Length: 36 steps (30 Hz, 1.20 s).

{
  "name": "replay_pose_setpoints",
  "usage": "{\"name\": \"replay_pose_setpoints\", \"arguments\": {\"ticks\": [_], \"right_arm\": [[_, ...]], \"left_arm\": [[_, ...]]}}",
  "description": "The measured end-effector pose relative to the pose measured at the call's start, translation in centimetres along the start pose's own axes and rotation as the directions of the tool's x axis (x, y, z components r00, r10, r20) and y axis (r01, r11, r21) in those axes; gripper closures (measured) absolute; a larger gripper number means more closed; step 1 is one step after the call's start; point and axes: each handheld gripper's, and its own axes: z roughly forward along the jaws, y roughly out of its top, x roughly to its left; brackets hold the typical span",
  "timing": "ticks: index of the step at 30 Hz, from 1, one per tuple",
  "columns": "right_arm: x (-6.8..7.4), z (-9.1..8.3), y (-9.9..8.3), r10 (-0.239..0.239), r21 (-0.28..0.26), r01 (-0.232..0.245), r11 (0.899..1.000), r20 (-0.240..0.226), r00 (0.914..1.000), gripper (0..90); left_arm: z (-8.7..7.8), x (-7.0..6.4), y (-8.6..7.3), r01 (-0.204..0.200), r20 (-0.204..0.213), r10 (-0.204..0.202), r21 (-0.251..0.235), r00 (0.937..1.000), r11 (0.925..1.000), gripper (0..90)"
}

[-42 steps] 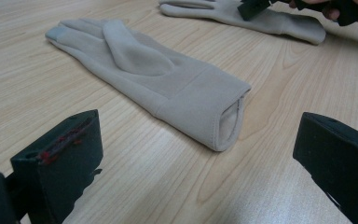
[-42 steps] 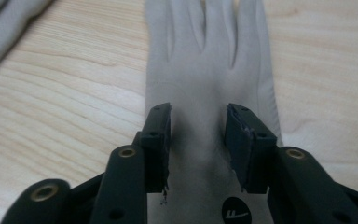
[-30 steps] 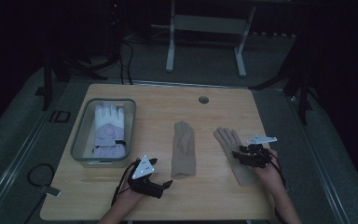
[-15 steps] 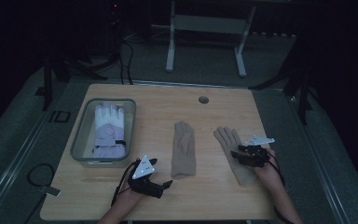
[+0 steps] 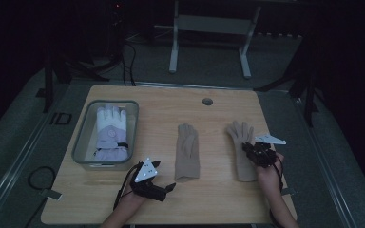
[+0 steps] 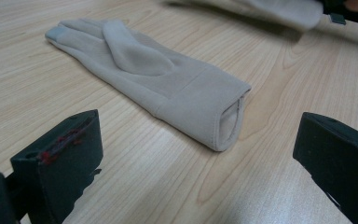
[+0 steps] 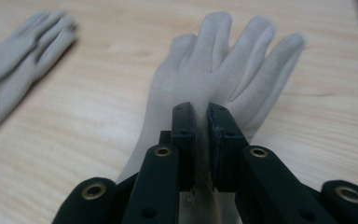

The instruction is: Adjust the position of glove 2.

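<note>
High view, left to right: a clear bin (image 5: 81, 142) near the table's (image 5: 218, 199) left edge holds a white-and-lilac glove (image 5: 110, 133). The left gripper (image 5: 168, 187) rests near the front edge, jaws spread wide, pointing at the cuff of the middle beige glove (image 5: 187, 152), which lies flat, fingers away from the person. The right gripper (image 5: 248, 148) has its jaws pinched together on the right beige glove (image 5: 241, 152), fabric caught between them in the right gripper view.
</note>
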Motion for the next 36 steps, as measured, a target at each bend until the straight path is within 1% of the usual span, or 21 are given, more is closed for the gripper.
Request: {"name": "replay_pose_setpoints", "arguments": {"ticks": [1,2,4,7,8,9,10,12,13,14,16,18,21,22,24,30,31,33,34,35,36], "right_arm": [[0.2,-0.4,0.3,0.014,-0.008,-0.014,1.0,0.019,0.9997,81.9],[0.3,-0.8,0.6,0.013,-0.01,-0.013,1.0,0.023,0.9996,81.9],[0.6,-1.6,0.9,0.028,-0.028,-0.026,0.999,0.07,0.9971,81.8],[0.6,-2.3,1.0,0.037,-0.036,-0.034,0.999,0.094,0.9949,81.8],[0.7,-2.4,0.9,0.025,-0.027,-0.023,0.999,0.104,0.9943,81.8],[0.6,-2.5,0.8,0.028,-0.027,-0.025,0.999,0.107,0.9938,81.8],[0.5,-2.4,0.5,0.033,-0.027,-0.03,0.999,0.094,0.995,81.8],[0.3,-2.1,0.0,0.031,-0.014,-0.03,0.999,0.101,0.9944,81.8],[0.1,-1.9,-0.3,0.041,-0.012,-0.04,0.999,0.088,0.9953,81.8],[0.0,-1.6,-0.7,0.042,-0.005,-0.041,0.999,0.097,0.9944,81.8],[-0.1,-1.2,-1.2,0.052,0.006,-0.053,0.999,0.096,0.994,81.7],[-0.3,-0.7,-1.7,0.055,0.021,-0.057,0.998,0.108,0.9927,81.5],[-0.7,0.3,-2.3,0.054,0.054,-0.06,0.997,0.094,0.9941,80.0],[-0.8,0.7,-2.5,0.056,0.071,-0.062,0.996,0.083,0.995,78.9],[-1.0,1.2,-2.9,0.057,0.093,-0.065,0.994,0.079,0.9952,75.6],[-0.9,1.1,-2.9,0.074,0.099,-0.08,0.992,0.058,0.9955,65.2],[-1.0,0.9,-2.8,0.077,0.093,-0.081,0.992,0.043,0.9961,64.0],[-1.1,0.5,-2.5,0.055,0.077,-0.058,0.995,0.042,0.9976,61.4],[-1.4,0.1,-2.2,0.038,0.059,-0.039,0.998,0.016,0.9992,60.5],[-1.7,-0.1,-2.0,0.019,0.048,-0.017,0.999,-0.032,0.9993,58.6],[-1.9,-0.3,-1.8,0.002,0.047,0.001,0.999,-0.063,0.998,58.5]], "left_arm": [[0.0,0.0,0.0,0.002,0.001,-0.002,-0.002,1.0,1.0,1.6],[0.0,0.0,0.0,0.004,0.002,-0.004,-0.004,1.0,1.0,1.6],[0.0,0.1,0.0,0.008,0.0,-0.008,-0.007,1.0,0.9999,1.6],[-0.1,0.1,0.0,0.008,0.0,-0.008,-0.008,1.0,0.9999,1.6],[-0.1,0.1,0.0,0.008,-0.001,-0.008,-0.009,1.0,0.9999,1.6],[-0.1,0.1,0.0,0.008,0.0,-0.008,-0.01,1.0,0.9999,1.6],[-0.1,0.1,0.0,0.007,-0.002,-0.007,-0.01,1.0,0.9999,1.6],[-0.1,0.1,0.0,0.01,-0.002,-0.01,-0.009,1.0,0.9999,1.6],[-0.2,0.2,0.0,0.008,-0.004,-0.008,-0.008,1.0,0.9999,1.6],[-0.2,0.2,0.0,0.009,-0.006,-0.009,-0.009,0.9999,0.9999,1.6],[-0.2,0.3,0.0,0.02,-0.004,-0.02,-0.013,0.9998,0.9997,1.6],[-0.1,0.3,0.0,0.019,-0.007,-0.019,-0.011,0.9998,0.9998,1.6],[-0.1,0.1,0.0,0.011,-0.005,-0.011,-0.005,0.9999,0.9999,1.6],[-0.1,0.1,0.0,0.006,-0.006,-0.006,-0.001,1.0,1.0,1.6],[0.0,0.1,0.0,0.001,-0.011,-0.001,0.005,0.9999,1.0,1.6],[-0.1,0.1,0.0,0.004,-0.01,-0.004,-0.001,0.9999,1.0,1.6],[-0.2,0.1,0.0,0.003,-0.009,-0.003,-0.003,1.0,1.0,1.6],[-0.2,0.1,0.0,0.002,-0.009,-0.002,-0.004,1.0,1.0,1.6],[-0.2,0.1,0.0,0.003,-0.009,-0.003,-0.004,1.0,1.0,1.6],[-0.2,0.1,0.0,0.004,-0.009,-0.004,-0.004,1.0,1.0,1.6],[-0.2,0.2,0.0,0.003,-0.009,-0.003,-0.004,1.0,1.0,1.6]]}}
